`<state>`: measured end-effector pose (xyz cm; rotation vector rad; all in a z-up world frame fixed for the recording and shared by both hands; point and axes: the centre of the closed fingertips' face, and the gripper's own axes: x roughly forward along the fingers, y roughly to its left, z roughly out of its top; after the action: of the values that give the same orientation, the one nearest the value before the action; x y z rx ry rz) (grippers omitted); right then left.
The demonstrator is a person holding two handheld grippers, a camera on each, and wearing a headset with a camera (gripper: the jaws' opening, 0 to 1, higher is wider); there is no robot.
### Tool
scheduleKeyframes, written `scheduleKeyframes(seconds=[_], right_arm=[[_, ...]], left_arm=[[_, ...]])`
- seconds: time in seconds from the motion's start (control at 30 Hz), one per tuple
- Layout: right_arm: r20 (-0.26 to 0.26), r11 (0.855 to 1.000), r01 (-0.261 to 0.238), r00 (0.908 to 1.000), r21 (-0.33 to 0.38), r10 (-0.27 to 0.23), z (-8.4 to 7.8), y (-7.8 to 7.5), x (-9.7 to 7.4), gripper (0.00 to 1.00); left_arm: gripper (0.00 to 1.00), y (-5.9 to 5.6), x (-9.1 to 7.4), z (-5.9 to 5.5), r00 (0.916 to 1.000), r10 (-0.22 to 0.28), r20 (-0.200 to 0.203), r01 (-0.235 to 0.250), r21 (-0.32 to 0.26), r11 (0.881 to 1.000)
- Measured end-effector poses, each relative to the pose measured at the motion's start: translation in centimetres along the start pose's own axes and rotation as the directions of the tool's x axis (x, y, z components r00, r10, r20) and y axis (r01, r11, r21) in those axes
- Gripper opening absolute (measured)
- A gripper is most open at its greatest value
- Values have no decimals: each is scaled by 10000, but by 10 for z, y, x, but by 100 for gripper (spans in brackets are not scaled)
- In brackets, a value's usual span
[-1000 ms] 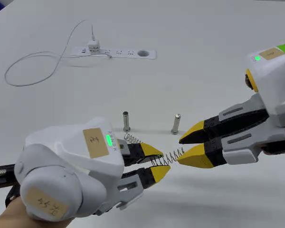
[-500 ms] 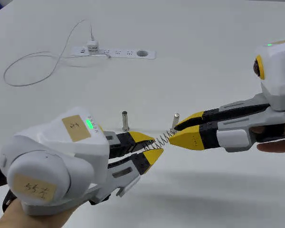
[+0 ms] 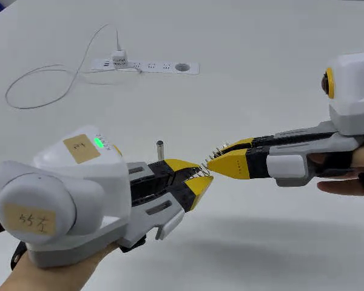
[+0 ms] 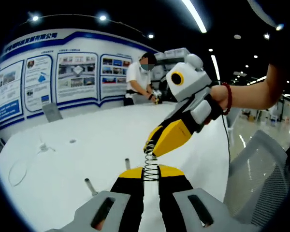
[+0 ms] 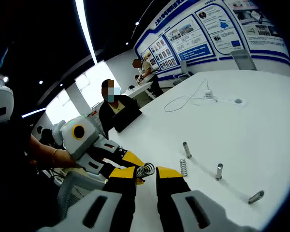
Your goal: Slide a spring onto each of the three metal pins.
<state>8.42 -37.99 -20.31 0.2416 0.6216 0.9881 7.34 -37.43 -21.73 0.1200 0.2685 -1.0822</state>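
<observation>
You pinch one spring (image 4: 151, 162) between the left hand-held gripper (image 4: 151, 172) and the right hand-held gripper (image 5: 149, 170), above the bench (image 3: 261, 91). It looks like a re-grip. Next, free one end and aim it over an upright pin (image 3: 160, 149).

The table (image 3: 261, 91) is a smooth, matt white surface with a faint sheen. The left gripper (image 3: 204, 173) has a shell of smooth white plastic, slightly glossy, with matt tan paper labels (image 3: 79, 148) stuck on it and marked by hand. Its jaws are matt black plastic with smooth yellow plastic tips. The right gripper (image 3: 215, 156) is built alike: a glossy white shell, grey and black plastic jaw arms, and yellow tips. The spring (image 4: 150, 164) is thin bare metal wire, bright where the light catches it. The pin (image 3: 160, 150) is smooth silver metal with a polished shine. The power strip (image 3: 151, 66) is white plastic, and its cable (image 3: 117, 41) looks smooth and white.
</observation>
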Motion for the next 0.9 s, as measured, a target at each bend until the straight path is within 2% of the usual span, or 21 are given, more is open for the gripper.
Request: scheduleKeyframes(seconds=[0.17, 0.5, 0.63, 0.9], right_arm=[[81, 10000, -21, 10000, 62, 21, 2, 0, 0, 15], [184, 9997, -16, 9998, 259, 12, 2, 1, 1, 13], [213, 9997, -16, 9998, 236, 11, 3, 1, 1, 13], [125, 9996, 81, 9999, -286, -77, 2, 2, 1, 12]], left_arm=[[9, -1, 1, -2, 10000, 1, -19, -2, -192, 9998], [9, -1, 1, 0, 9998, 5, 196, 9, -686, 9976], [10, -1, 2, 0, 9998, 48, 177, -36, -703, 9975], [12, 0, 5, -3, 9998, 44, -179, -51, -385, 9992]])
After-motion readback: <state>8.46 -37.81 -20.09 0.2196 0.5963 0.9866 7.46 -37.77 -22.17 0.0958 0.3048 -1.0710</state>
